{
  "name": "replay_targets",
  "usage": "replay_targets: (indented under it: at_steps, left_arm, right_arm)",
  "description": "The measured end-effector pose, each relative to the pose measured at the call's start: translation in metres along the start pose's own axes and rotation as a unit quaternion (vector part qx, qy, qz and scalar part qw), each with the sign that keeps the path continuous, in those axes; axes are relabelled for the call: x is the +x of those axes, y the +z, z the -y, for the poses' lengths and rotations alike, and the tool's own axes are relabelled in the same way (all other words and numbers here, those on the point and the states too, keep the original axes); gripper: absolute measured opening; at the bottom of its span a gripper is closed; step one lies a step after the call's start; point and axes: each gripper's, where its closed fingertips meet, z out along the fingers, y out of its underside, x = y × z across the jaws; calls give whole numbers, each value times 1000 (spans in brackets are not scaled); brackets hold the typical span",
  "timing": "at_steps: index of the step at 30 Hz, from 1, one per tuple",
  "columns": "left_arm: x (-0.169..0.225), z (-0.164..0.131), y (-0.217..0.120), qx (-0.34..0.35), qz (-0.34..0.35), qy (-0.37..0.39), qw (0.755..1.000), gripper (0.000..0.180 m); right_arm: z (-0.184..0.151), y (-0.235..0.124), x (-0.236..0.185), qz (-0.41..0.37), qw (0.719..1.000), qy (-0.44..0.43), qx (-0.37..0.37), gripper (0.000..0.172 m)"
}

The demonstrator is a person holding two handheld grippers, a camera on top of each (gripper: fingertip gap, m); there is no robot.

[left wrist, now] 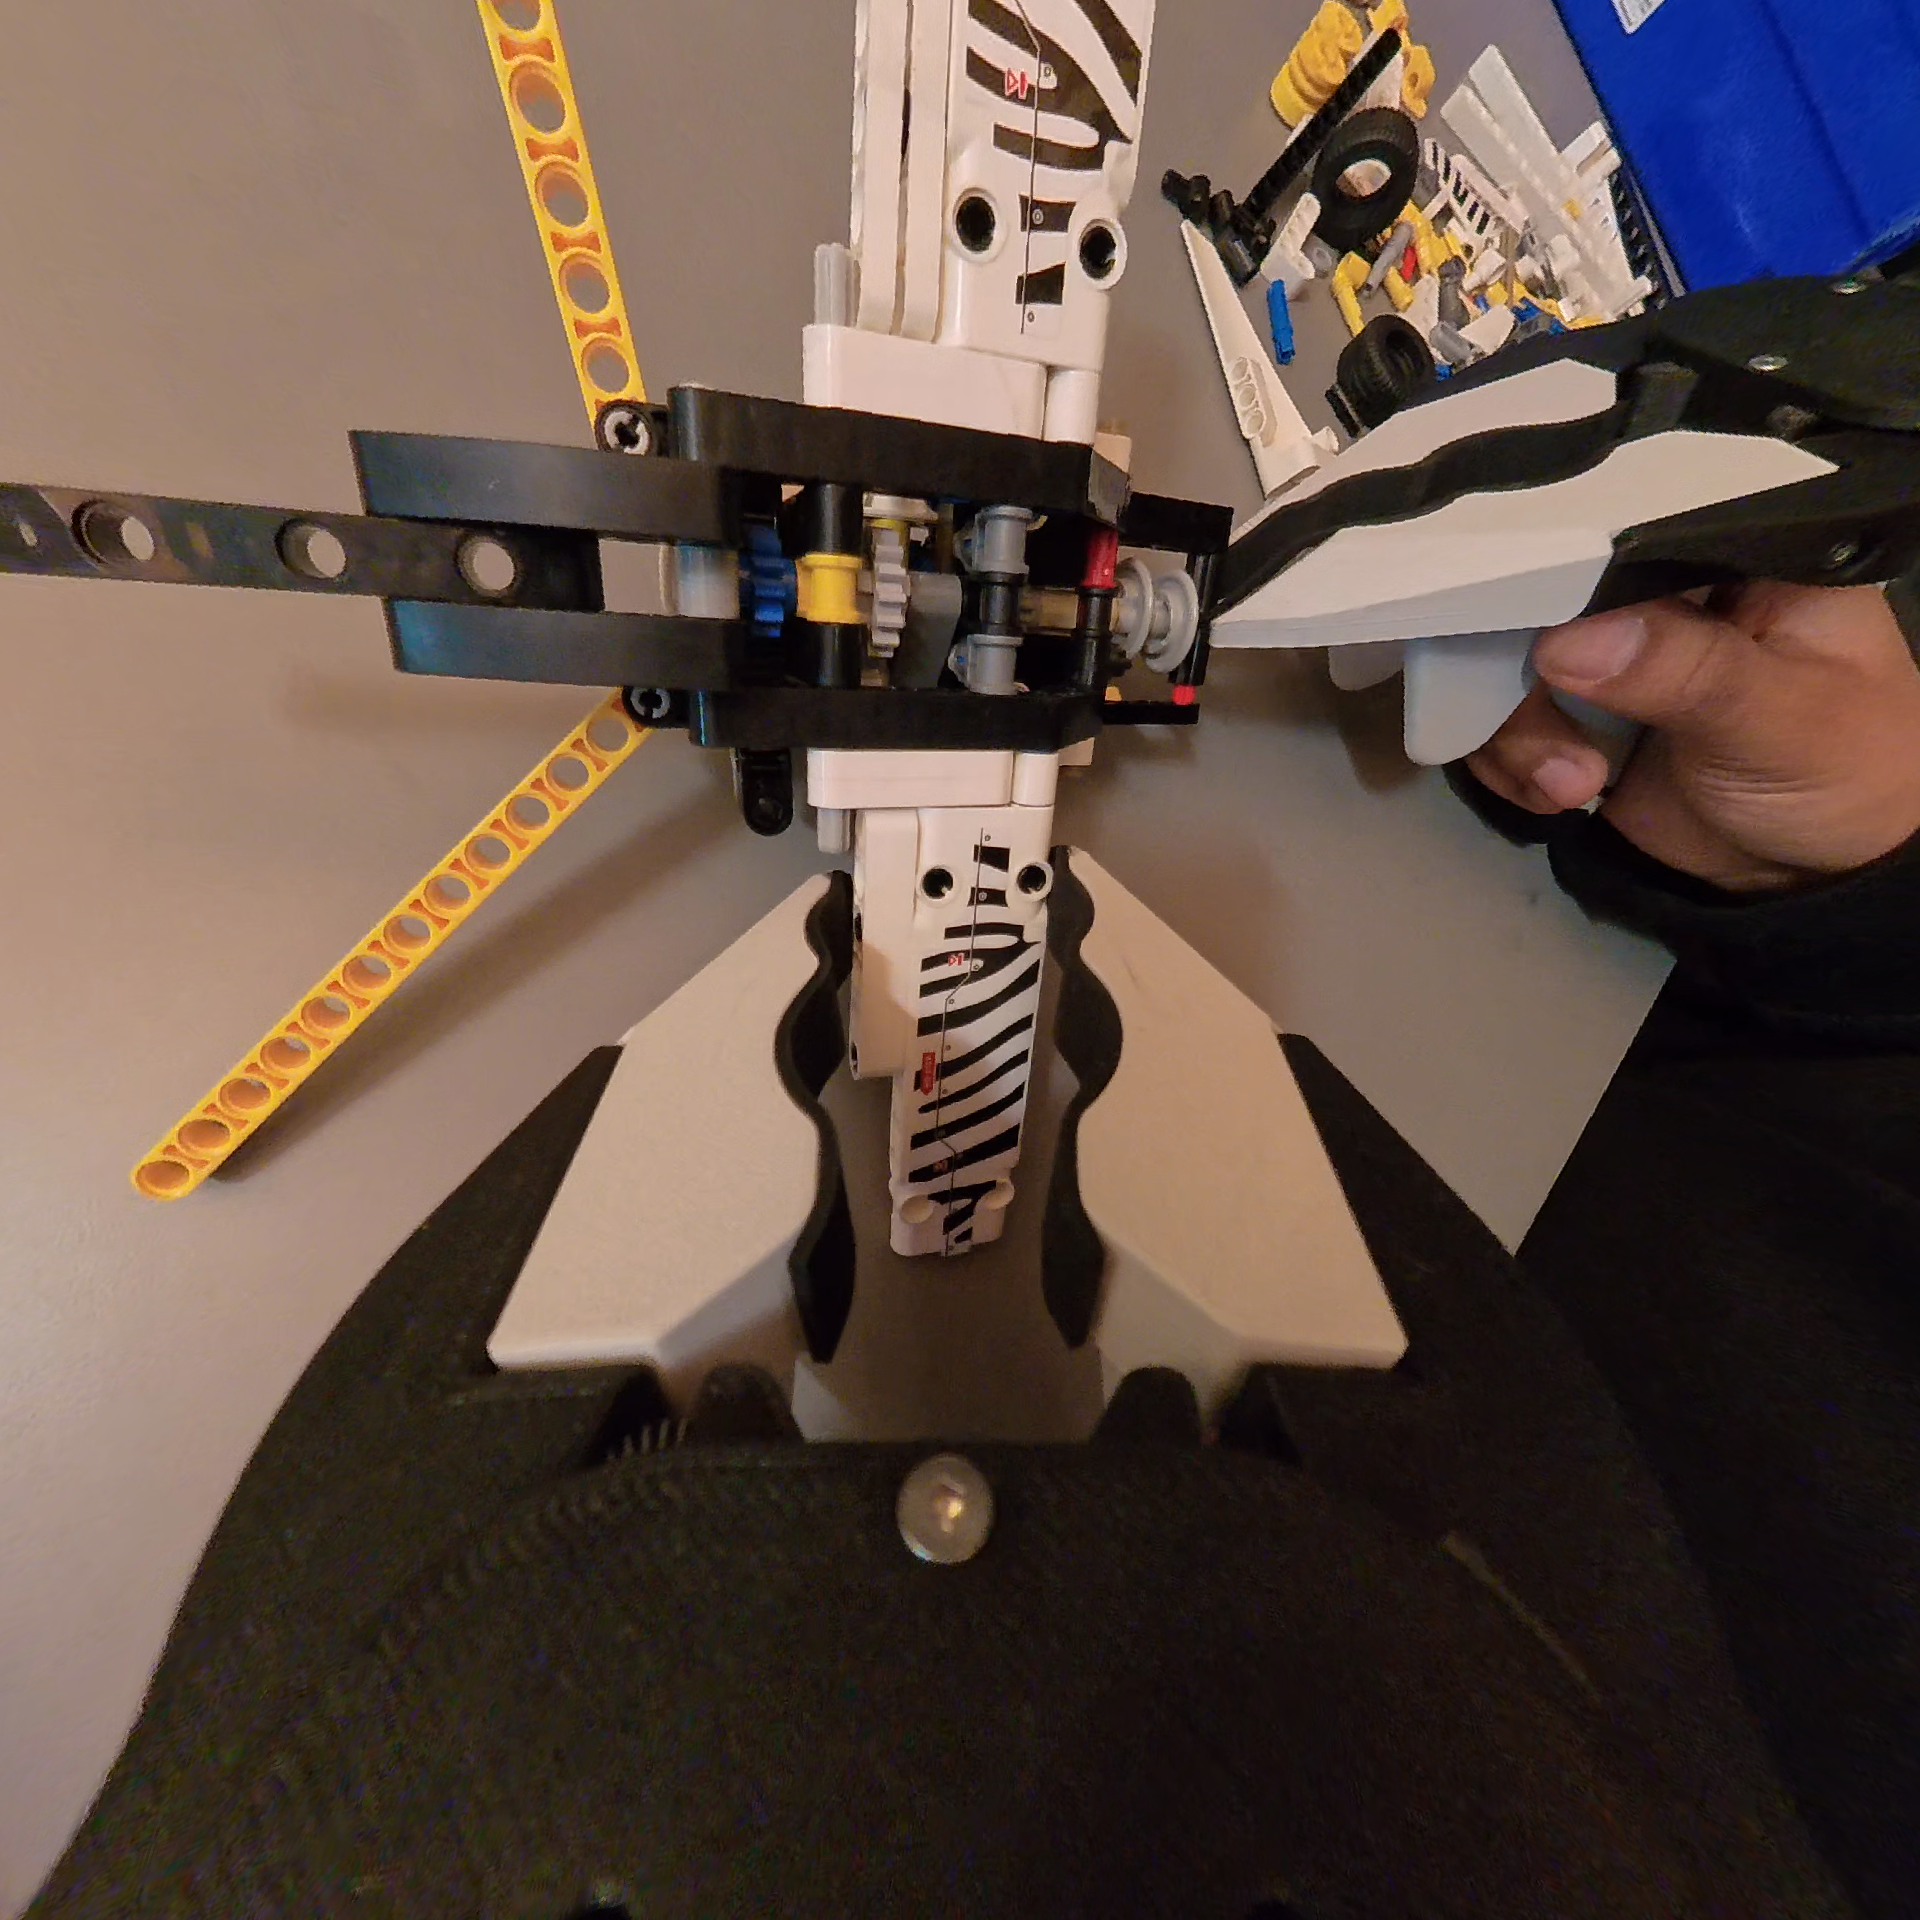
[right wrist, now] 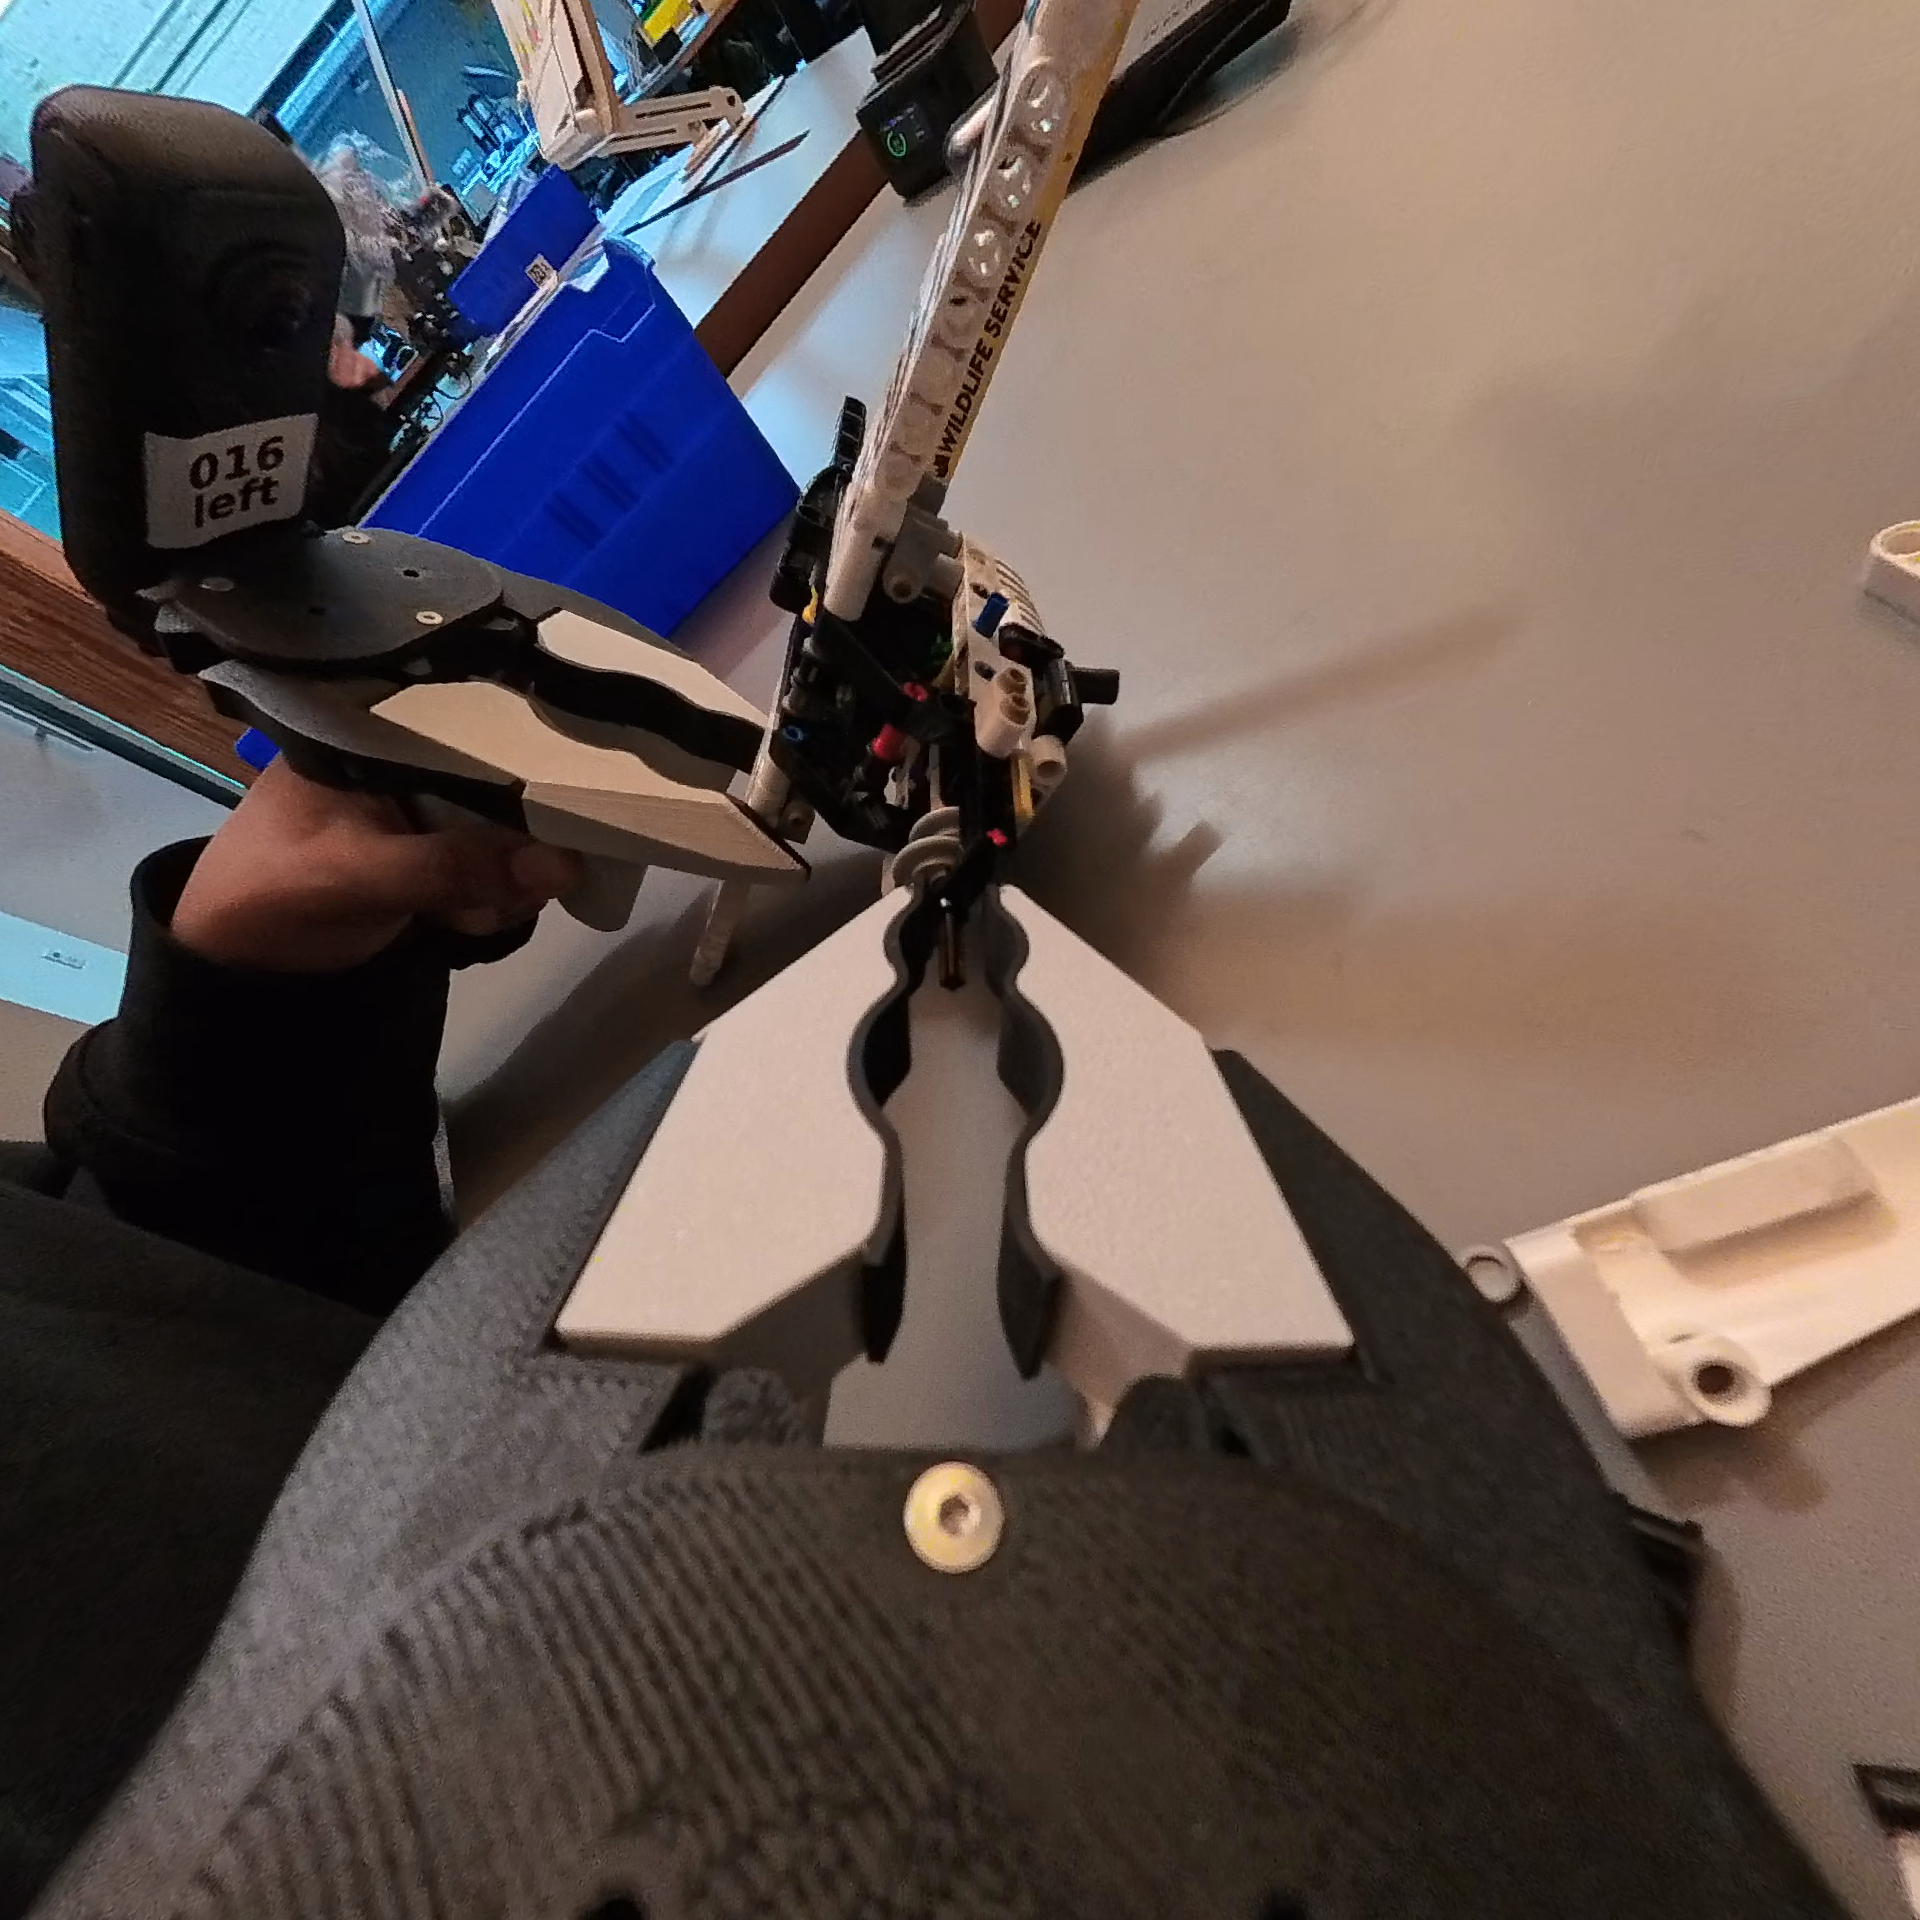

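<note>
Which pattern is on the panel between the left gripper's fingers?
White panel with black zebra stripes; left wrist view shows it best.

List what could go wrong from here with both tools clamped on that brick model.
1. The right tool pinches only a thin black piece at the gearbox end; a pull may snap it off.
2. The left tool grips just the end of the white zebra-striped panel; the model could twist loose.
3. The long yellow beam may sweep the grey table.

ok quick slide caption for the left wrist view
Left gripper clamps the toy model's zebra-striped white panel while the right gripper pinches its black end piece.
</note>
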Motion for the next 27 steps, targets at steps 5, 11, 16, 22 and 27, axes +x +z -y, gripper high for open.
replay_targets:
  at_steps: [5,11,16,22,27]
  left_arm:
    - [0,0,0,1,-2,-2,1000,38]
    - [0,0,0,2,-3,-3,1000,37]
    - [1,0,0,2,-3,-3,1000,37]
    - [1,0,0,2,-4,-3,1000,37]
    - [2,0,0,2,-4,-4,1000,37]
  right_arm:
    - [1,-1,0,-1,1000,0,4,8]
    - [5,-4,1,1,1000,7,19,8]
    - [5,-5,1,3,1000,10,22,9]
    - [6,-6,1,2,1000,12,26,11]
    - [17,-15,13,-35,998,1,58,23]
